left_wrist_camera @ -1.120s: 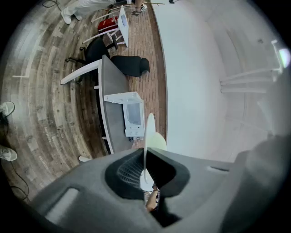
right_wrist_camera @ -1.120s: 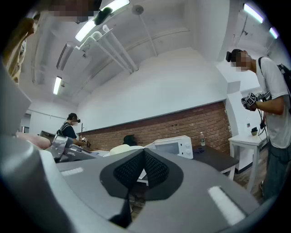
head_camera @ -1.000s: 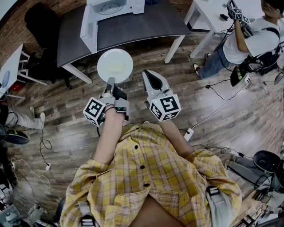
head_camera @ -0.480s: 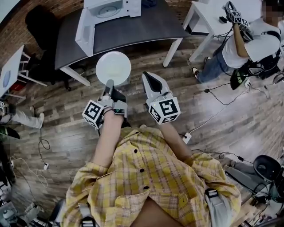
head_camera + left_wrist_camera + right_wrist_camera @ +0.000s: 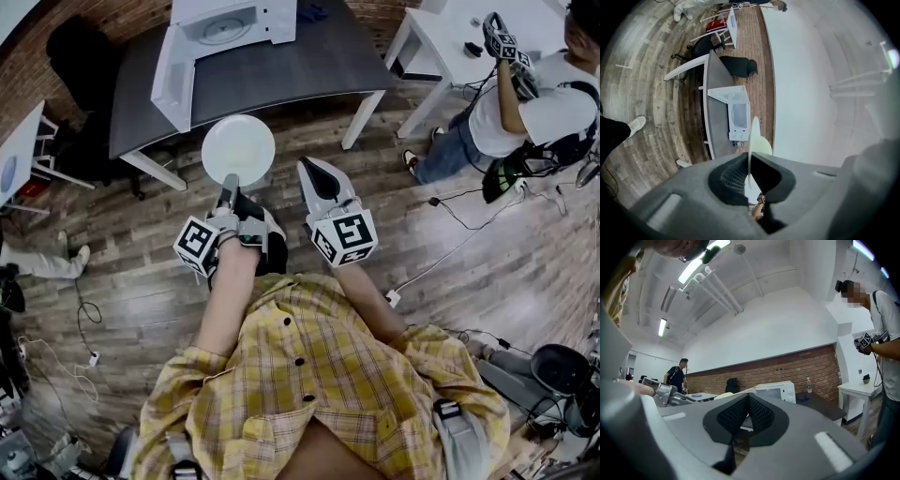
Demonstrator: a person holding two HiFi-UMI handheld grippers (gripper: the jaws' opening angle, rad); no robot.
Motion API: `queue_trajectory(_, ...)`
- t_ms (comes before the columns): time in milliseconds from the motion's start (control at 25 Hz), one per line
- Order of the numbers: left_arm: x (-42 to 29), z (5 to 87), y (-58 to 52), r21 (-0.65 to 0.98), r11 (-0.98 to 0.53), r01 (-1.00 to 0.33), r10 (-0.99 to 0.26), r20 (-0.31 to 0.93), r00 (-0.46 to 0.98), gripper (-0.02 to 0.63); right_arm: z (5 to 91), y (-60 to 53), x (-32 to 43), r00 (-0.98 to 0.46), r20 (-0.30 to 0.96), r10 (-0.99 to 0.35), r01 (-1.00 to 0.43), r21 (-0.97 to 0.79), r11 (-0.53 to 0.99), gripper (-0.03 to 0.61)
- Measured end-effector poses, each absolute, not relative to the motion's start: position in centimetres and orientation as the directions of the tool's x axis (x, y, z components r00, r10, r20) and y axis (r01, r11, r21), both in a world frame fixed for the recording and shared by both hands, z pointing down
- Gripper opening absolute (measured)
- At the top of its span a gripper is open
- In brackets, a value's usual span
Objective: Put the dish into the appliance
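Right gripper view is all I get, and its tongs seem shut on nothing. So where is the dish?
Observer: In the head view the left tongs grip the white plate by its near rim, held flat.
Operator: Is the appliance ready for it?
Observer: The microwave on the dark table has its door swung open.
Operator: Anything on the plate?
Observer: From above it looks bare.
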State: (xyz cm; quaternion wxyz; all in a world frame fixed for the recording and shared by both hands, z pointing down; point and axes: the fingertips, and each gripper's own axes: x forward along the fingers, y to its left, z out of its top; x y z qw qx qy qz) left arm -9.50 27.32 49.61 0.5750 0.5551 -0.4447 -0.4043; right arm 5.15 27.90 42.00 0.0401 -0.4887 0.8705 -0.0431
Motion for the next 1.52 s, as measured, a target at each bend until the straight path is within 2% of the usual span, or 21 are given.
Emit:
queue_trajectory(360, -9.1, 50.0, 20.1, 0.998, 0.058, -0.011, -0.961, 0.058, 0.272, 0.008, 42.7, 20.5, 5.2, -0.526, -0.016, -0.850, -0.844, -0.109, 0.524, 0.006)
queue_trajectory(1520, -14.0, 48.7, -7.5, 0.997, 0.083, -0.012, -0.951, 0.082, 0.299, 0.008, 41.0, -7.4, 0.9, -0.491, 0.000, -0.871, -0.866, -0.115, 0.487, 0.005)
